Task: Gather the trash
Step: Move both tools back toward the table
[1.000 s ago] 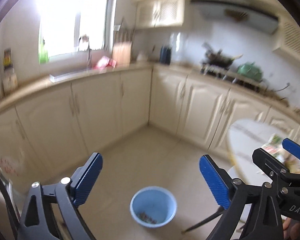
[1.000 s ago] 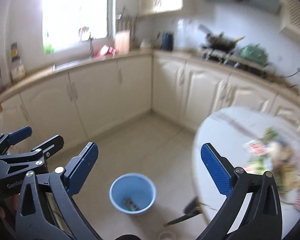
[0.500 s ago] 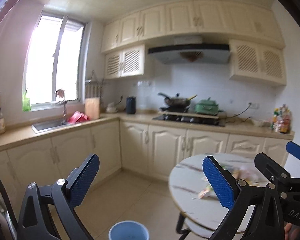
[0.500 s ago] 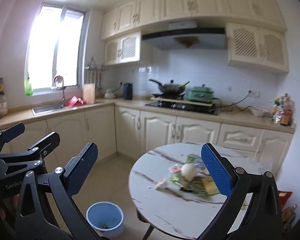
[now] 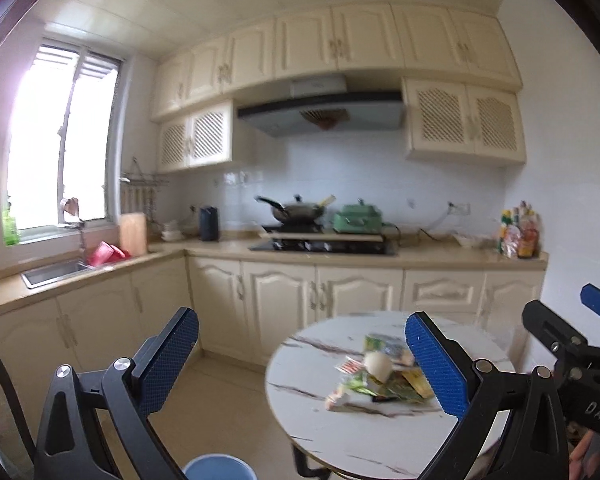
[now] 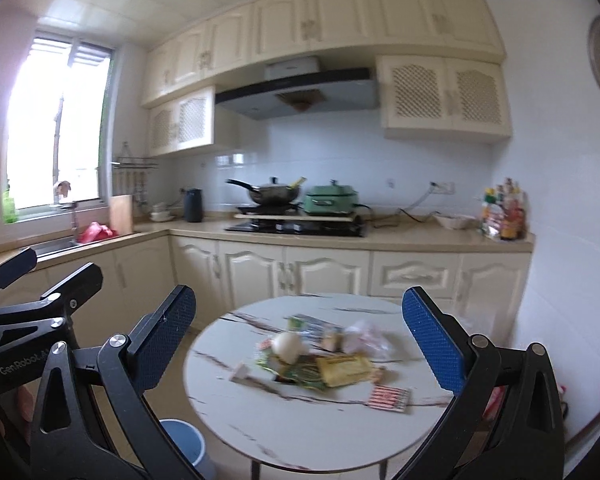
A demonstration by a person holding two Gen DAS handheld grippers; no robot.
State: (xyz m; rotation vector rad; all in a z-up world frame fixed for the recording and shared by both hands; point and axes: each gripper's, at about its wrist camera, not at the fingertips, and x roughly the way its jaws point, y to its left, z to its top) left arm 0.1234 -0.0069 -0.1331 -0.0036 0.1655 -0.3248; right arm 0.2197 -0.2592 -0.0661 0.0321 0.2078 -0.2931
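both claws (image 5: 302,364) (image 6: 300,344) wide, short of table edge (image 6: 204,344)

Lower middle of the right wrist frame, the round table (image 6: 300,420) is seen as white marble with dark veins, and the trash pile (image 6: 324,364) on it is made up of green and yellow wrappers plus a red-and-white striped packet (image 6: 389,397). A light blue bin (image 6: 184,446) is spotted at lower left. Both the left gripper (image 5: 302,364) and right gripper (image 6: 300,342) are done in black with textured blue pads (image 6: 432,344), and cream cabinets (image 6: 328,272) are shown behind.
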